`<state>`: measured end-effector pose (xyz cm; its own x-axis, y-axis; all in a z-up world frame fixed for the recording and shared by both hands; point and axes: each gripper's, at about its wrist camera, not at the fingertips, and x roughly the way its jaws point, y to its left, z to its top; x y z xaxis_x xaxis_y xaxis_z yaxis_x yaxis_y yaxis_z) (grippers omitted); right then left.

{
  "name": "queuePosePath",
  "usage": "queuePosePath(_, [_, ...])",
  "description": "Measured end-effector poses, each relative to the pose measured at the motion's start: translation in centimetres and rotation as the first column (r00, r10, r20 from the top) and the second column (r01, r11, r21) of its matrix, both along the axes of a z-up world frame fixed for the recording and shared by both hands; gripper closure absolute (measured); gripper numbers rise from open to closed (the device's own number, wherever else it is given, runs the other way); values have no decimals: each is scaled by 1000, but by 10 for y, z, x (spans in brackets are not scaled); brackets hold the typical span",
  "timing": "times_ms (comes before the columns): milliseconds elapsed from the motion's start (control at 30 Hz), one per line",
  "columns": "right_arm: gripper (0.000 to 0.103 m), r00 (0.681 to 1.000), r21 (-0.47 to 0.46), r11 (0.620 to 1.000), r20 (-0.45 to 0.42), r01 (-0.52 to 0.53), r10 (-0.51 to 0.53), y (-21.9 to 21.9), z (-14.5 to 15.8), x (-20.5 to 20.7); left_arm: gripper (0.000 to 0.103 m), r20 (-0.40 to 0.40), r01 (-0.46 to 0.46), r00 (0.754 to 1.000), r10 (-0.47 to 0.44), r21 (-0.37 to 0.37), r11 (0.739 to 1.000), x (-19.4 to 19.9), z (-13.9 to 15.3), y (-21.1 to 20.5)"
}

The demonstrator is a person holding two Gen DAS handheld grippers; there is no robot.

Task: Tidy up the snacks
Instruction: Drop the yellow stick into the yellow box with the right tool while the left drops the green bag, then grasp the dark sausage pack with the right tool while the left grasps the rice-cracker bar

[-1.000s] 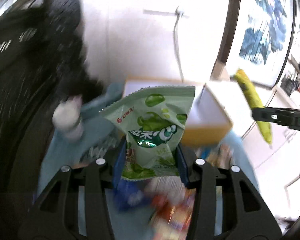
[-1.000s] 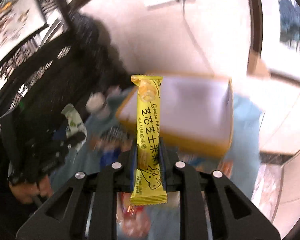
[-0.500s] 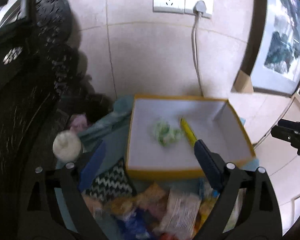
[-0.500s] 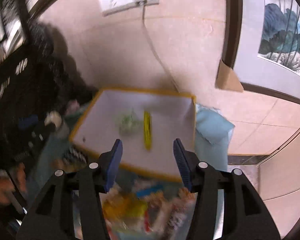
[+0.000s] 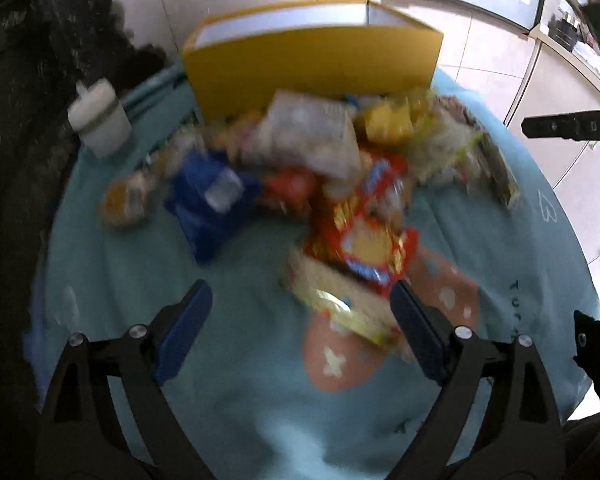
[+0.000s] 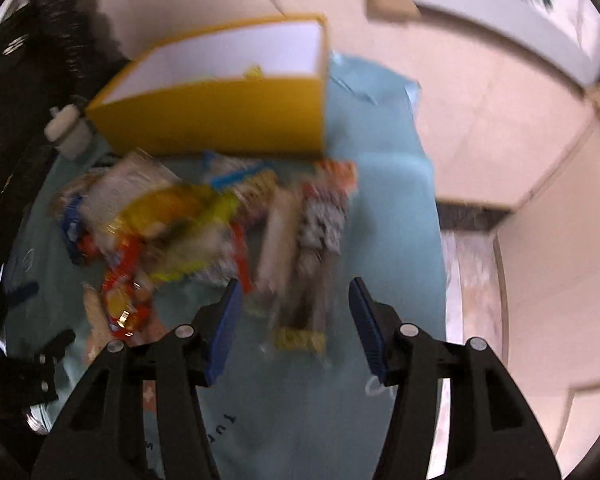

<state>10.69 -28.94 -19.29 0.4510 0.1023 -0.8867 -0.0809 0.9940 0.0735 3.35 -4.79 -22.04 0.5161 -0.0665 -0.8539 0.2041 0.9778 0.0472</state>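
A yellow box (image 5: 312, 68) with a white inside stands at the far side of a light blue cloth (image 5: 220, 380); it also shows in the right wrist view (image 6: 220, 116). A blurred pile of snack packets (image 5: 332, 184) lies in front of it. My left gripper (image 5: 300, 304) is open and empty, low over the cloth, with a red and yellow packet (image 5: 364, 244) just ahead. My right gripper (image 6: 296, 300) is open and empty over long dark and pale packets (image 6: 300, 248). A bit of yellow packet (image 6: 254, 72) shows inside the box.
A white lidded cup (image 5: 100, 120) stands left of the box; it also shows in the right wrist view (image 6: 66, 132). Dark objects fill the left side. Tiled floor and wall lie to the right. The cloth has orange patches (image 5: 340, 356).
Both grippers let go of their packets, green and yellow, into the box. Both have since dropped down and back, and now hang open over the snack pile.
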Motion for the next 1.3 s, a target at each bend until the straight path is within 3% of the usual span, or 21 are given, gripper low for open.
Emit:
queuePosePath(367, [47, 999, -38, 999, -39, 28, -29, -2, -29, 9, 11, -41, -148, 988, 146, -38, 988, -5, -33, 6])
queuePosePath(700, [47, 997, -34, 999, -68, 33, -35, -6, -52, 35, 11, -7, -166, 986, 166, -71, 984, 2, -34, -14])
queuePosePath(767, [47, 998, -45, 999, -63, 21, -24, -4, -53, 38, 11, -41, -166, 986, 164, -43, 985, 6, -43, -19])
queuePosePath(900, [47, 998, -58, 998, -67, 16, -20, 2, -58, 43, 10, -97, -229, 971, 219, -102, 968, 7, -58, -13])
queuePosePath(1033, [46, 997, -66, 998, -71, 3, -8, 6, -65, 41, 10, -90, -182, 980, 179, -27, 983, 5, -66, -23])
queuePosePath(1100, [41, 995, -18, 999, -92, 37, -39, -4, -70, 42, 10, -86, -175, 981, 172, -35, 984, 4, -67, -22])
queuePosePath(1133, [37, 983, 5, 997, -165, 76, -75, -12, -81, 44, 10, -87, -168, 983, 164, -35, 985, 4, -68, -22])
queuePosePath(1167, [35, 985, 31, 996, -156, 80, -74, -16, -85, 43, 10, -86, -160, 984, 156, -36, 986, 3, -68, -21])
queuePosePath(1233, [40, 991, -46, 999, -132, 8, -14, -7, -91, 39, 11, -82, -144, 987, 141, -37, 989, 0, -69, -21])
queuePosePath(1267, [54, 994, -77, 997, -112, -16, 8, -3, -92, 36, 15, -82, -136, 988, 133, -38, 990, 1, -68, -19])
queuePosePath(1300, [61, 995, -63, 998, -101, -25, 19, -1, -92, 32, 35, -62, -140, 988, 138, -31, 990, -1, -66, -16])
